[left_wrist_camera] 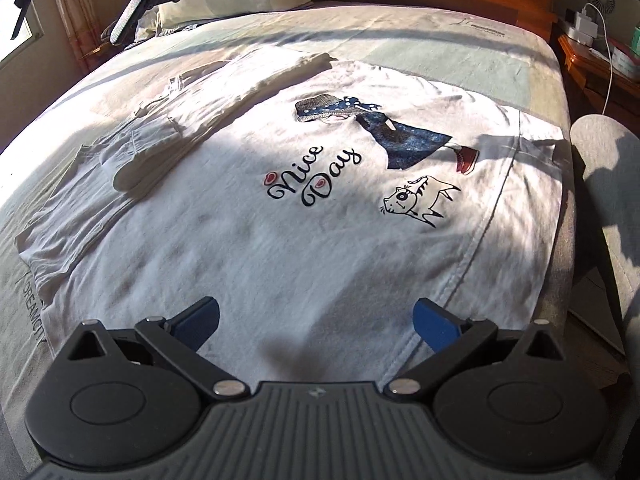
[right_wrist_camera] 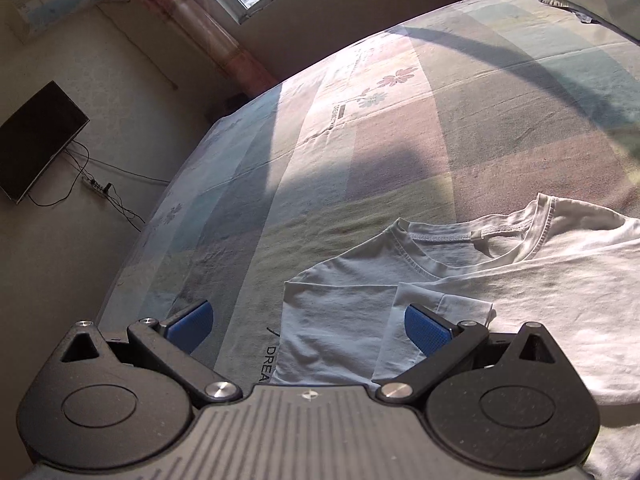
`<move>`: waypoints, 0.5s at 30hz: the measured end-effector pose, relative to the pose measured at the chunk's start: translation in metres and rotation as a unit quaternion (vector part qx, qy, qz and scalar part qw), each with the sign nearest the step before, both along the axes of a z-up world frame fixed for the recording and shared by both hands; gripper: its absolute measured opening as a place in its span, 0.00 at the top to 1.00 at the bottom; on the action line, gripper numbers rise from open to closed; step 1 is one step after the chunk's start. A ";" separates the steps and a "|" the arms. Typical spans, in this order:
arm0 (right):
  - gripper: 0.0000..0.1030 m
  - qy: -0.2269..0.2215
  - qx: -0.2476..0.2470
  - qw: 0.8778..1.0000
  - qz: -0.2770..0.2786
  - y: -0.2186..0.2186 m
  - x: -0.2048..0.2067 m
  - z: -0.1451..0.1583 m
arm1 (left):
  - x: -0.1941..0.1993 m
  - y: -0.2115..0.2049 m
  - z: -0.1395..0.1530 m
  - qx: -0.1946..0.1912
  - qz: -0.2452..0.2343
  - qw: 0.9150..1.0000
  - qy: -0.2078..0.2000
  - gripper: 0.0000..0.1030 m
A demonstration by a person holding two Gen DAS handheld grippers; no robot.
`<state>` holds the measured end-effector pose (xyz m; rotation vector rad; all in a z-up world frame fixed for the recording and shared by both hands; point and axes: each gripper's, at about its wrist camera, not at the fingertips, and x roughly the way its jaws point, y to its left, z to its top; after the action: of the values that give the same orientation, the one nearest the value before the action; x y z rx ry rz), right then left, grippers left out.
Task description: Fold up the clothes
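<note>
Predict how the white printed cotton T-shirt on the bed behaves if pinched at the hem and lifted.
The white printed cotton T-shirt is probably floppy: it lies flat with soft wrinkles, so it would drape from the pinch. The folded sleeve likely falls open. Probably light, and it may drag on the patterned bedsheet rather than slide freely.

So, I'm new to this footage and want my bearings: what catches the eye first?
The white T-shirt spread flat on the bed, its "Nice Day" print mid-chest beside a girl in a blue dress. One sleeve is already folded in. Both the left gripper and right gripper hover open.
</note>
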<state>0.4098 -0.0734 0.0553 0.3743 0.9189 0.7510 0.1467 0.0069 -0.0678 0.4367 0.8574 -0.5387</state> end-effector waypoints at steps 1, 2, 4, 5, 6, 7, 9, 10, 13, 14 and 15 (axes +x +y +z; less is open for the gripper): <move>0.00 -0.002 0.005 1.000 0.000 -0.001 -0.001 0.003 | 0.002 0.002 0.000 -0.005 0.004 1.000 0.004 0.01; 0.00 -0.003 0.006 1.000 -0.001 -0.002 -0.001 0.005 | 0.005 0.005 -0.001 -0.010 0.010 1.000 0.009 0.01; 0.00 -0.002 0.008 1.000 -0.004 -0.008 -0.001 0.009 | 0.010 0.012 -0.001 -0.015 0.028 0.999 0.011 0.01; 0.00 -0.003 0.005 1.000 -0.008 -0.013 -0.002 0.012 | 0.013 0.019 0.000 -0.015 0.042 0.999 0.011 0.01; 0.00 -0.005 0.004 1.000 -0.012 -0.018 -0.002 0.015 | 0.016 0.025 0.000 -0.015 0.055 0.998 0.010 0.01; 0.00 -0.007 0.004 1.000 -0.019 -0.024 -0.002 0.017 | 0.018 0.033 0.000 -0.016 0.069 0.997 0.010 0.01; 0.00 -0.008 0.011 0.999 -0.033 -0.039 0.000 0.022 | 0.023 0.047 0.002 -0.019 0.093 0.995 0.009 0.01; 0.00 -0.008 0.016 0.999 -0.039 -0.046 0.001 0.023 | 0.026 0.054 0.004 -0.024 0.105 0.994 0.011 0.01; 0.00 0.000 0.019 0.998 -0.054 -0.065 0.007 0.020 | 0.034 0.077 0.010 -0.032 0.144 0.989 0.008 0.01; 0.00 0.008 0.016 0.998 -0.058 -0.068 0.010 0.014 | 0.037 0.085 0.012 -0.040 0.154 0.987 0.007 0.01; 0.00 0.016 0.012 0.998 -0.061 -0.071 0.013 0.008 | 0.039 0.093 0.015 -0.050 0.165 0.985 0.007 0.01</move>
<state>0.4226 -0.1448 0.0629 0.4616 0.9090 0.6457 0.1862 0.1004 -0.0527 0.1933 0.8909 -0.2770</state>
